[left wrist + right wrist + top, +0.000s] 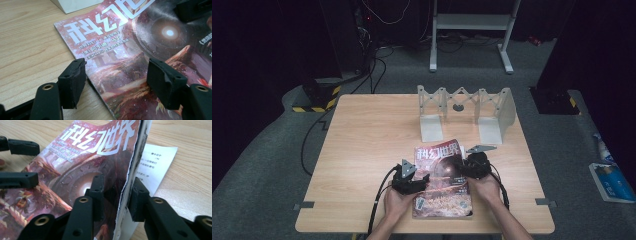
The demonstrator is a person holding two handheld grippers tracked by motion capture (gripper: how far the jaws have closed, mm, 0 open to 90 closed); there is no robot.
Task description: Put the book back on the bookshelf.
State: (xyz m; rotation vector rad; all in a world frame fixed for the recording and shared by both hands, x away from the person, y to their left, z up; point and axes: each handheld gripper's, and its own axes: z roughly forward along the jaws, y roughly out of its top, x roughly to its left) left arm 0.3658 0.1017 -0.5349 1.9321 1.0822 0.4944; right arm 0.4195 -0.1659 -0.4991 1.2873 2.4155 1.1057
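One ragged cover edge of the magazine (82, 167) sits pinched in your right gripper (116, 195), low centre; pull hard and it tears. Your left gripper (116, 80) gapes empty astride the other edge, so the magazine may slide on the tabletop (362, 135).

Dim room, grey carpet (257, 175), wooden table (362, 150), white stand (472, 22) behind.

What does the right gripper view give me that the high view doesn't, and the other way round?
The right gripper view alone shows the lifted cover's edge between the right gripper fingers and a white printed page beneath. The high view alone shows the grey folding metal rack at the far side of the light wooden table and both hands. Both show the glossy red-brown magazine with white Chinese title and the left gripper at its other edge.
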